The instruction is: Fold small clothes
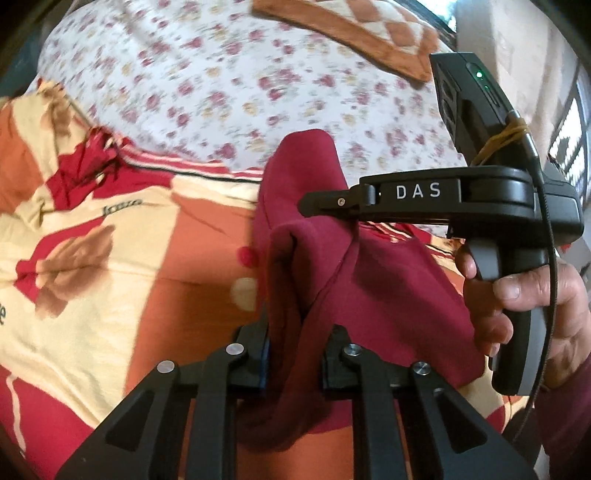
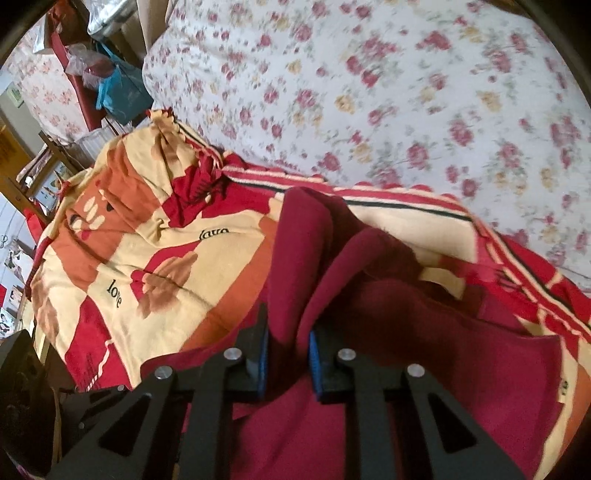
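A dark red garment [image 1: 314,258] lies bunched on a red, orange and cream blanket [image 1: 92,236]. My left gripper [image 1: 295,354] is shut on a raised fold of the garment. My right gripper [image 2: 288,354] is shut on another fold of the same garment [image 2: 369,288]; in the left wrist view its fingertips [image 1: 314,201] also pinch the cloth from the right. The cloth stands up in a ridge between the two grips. The rest of the garment spreads low to the right.
A white flowered bedsheet [image 1: 240,85] covers the bed behind the blanket [image 2: 147,258]. An orange checked cloth [image 1: 369,33] lies at the far edge. Shelves and clutter [image 2: 74,74] stand left of the bed. A hand [image 1: 535,295] holds the right gripper's handle.
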`<action>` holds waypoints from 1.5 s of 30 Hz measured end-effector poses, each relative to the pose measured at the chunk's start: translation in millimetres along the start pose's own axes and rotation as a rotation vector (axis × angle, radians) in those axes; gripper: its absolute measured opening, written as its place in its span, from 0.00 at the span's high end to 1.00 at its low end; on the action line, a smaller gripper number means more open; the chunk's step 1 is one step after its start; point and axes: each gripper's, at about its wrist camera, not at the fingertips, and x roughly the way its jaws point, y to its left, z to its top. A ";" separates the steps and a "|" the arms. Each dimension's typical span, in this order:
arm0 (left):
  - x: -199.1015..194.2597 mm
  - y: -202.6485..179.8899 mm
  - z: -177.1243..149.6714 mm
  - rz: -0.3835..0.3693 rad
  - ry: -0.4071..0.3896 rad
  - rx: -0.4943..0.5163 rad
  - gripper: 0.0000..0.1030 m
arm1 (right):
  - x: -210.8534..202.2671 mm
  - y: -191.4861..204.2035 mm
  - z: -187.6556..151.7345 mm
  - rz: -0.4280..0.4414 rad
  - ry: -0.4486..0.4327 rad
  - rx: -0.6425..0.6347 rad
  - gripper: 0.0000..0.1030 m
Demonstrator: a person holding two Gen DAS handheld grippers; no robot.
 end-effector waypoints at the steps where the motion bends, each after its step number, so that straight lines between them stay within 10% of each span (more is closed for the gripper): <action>1: -1.2 -6.7 1.5 -0.006 0.003 0.002 1.00 | -6.8 -3.7 -1.7 -0.001 -0.004 0.001 0.83; 22: 76.0 -207.1 -6.0 -0.131 0.177 0.244 1.00 | -115.8 -171.6 -67.1 -0.145 -0.075 0.173 0.85; 32: 46.7 -194.8 -25.4 -0.251 0.233 0.287 0.82 | -89.6 -222.4 -110.5 -0.140 -0.036 0.360 0.66; 36: 18.0 -162.2 -25.8 -0.143 0.158 0.333 0.82 | -127.9 -206.1 -118.9 -0.255 -0.090 0.315 0.63; 45: 52.3 -110.9 -31.5 -0.009 0.205 0.181 0.82 | -135.0 -141.0 -143.8 -0.113 -0.116 0.179 0.63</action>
